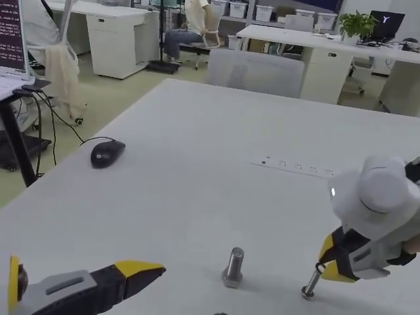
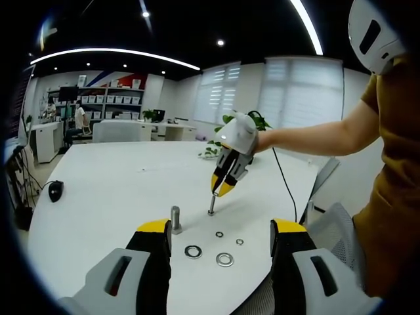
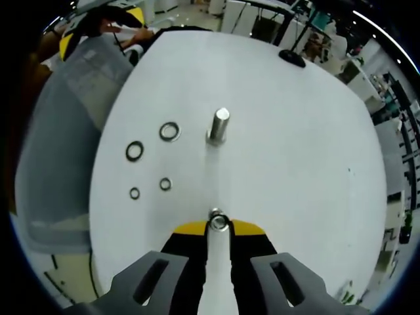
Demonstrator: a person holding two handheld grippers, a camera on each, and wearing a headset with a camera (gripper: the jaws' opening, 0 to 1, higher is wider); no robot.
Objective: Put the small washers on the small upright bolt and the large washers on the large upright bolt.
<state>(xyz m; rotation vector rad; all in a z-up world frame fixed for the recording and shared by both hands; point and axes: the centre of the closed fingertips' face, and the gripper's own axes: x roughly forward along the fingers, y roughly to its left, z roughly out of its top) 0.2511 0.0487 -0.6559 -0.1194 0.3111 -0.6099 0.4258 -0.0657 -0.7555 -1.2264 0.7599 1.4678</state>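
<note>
Right gripper (image 3: 218,228) held at the top of the small bolt (image 1: 310,283); left gripper (image 2: 221,226) wide open, empty.
Right jaws are nearly shut about a small ring; a grip cannot be confirmed; large washers (image 3: 169,131) and small washers (image 3: 165,184) lie flat by the large bolt (image 3: 218,126), made out in the gripper views; thin, stiff, slippery, best pinched by the rim.

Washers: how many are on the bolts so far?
None visibly seated on the large bolt. The right gripper is at the small bolt tip, perhaps placing one. Two large washers and two small washers lie on the table; the left gripper is open.
</note>
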